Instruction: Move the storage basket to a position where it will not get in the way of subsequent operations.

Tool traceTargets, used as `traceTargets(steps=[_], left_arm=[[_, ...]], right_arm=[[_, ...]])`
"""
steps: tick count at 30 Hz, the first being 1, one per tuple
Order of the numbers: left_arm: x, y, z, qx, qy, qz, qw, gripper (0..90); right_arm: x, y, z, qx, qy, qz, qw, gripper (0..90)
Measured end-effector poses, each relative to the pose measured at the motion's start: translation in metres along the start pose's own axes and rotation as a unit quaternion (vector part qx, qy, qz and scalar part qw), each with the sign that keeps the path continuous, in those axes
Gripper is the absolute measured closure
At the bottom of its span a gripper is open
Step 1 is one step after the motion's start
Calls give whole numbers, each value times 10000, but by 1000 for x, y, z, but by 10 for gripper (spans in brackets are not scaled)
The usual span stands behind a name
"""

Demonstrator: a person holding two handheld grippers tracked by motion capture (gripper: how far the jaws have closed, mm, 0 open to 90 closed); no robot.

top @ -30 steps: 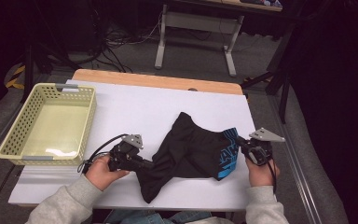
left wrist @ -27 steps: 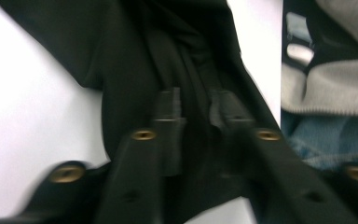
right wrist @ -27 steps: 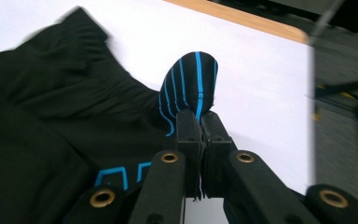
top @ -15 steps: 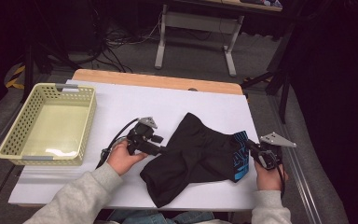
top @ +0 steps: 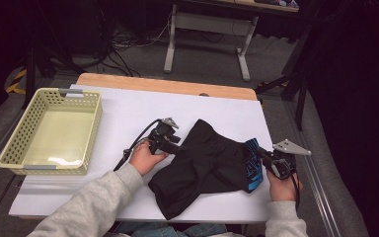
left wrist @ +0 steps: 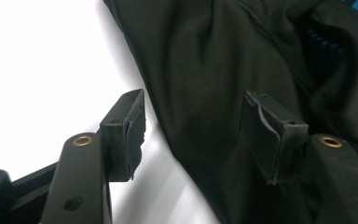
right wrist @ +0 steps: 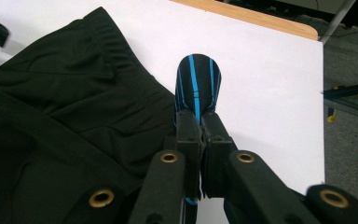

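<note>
Holding the blue-striped edge [right wrist: 196, 84] of the black shorts [top: 212, 168] pinched tight in my right claw [top: 265, 159], I keep that end anchored near the table's [top: 128, 113] right side. My left claw [left wrist: 193, 135] has just been opening; its 2 pads now stand roughly half apart, nothing pressed between them, straddling the garment's left edge, 1 pad over white table, 1 over cloth. The shorts run lengthwise from right claw toward left, so my left is nearer the free end.
</note>
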State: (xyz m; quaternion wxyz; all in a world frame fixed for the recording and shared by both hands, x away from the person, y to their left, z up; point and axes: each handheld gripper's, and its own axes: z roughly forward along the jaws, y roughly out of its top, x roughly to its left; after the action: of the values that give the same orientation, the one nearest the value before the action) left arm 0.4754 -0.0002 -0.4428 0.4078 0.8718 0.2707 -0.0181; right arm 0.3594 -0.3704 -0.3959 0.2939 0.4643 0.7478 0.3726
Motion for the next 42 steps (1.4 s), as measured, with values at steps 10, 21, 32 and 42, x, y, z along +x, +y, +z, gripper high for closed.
traceTargets(steps=[10,21,32,42], left_arm=[[2,18,24,223,-34,65,9997,878],[-21,13,-60,-349,380,527,9973,889],[32,30,-109,-977,1299,54,9867,870],[49,-14,-97,-702,776,-689,9921,514]], right_arm=[[2,2,-1,-49,82,-56,9999,883],[13,30,-14,-419,136,-442,9981,888],[3,126,55,-771,313,-689,9941,856],[21,109,110,-98,511,-503,9974,508]])
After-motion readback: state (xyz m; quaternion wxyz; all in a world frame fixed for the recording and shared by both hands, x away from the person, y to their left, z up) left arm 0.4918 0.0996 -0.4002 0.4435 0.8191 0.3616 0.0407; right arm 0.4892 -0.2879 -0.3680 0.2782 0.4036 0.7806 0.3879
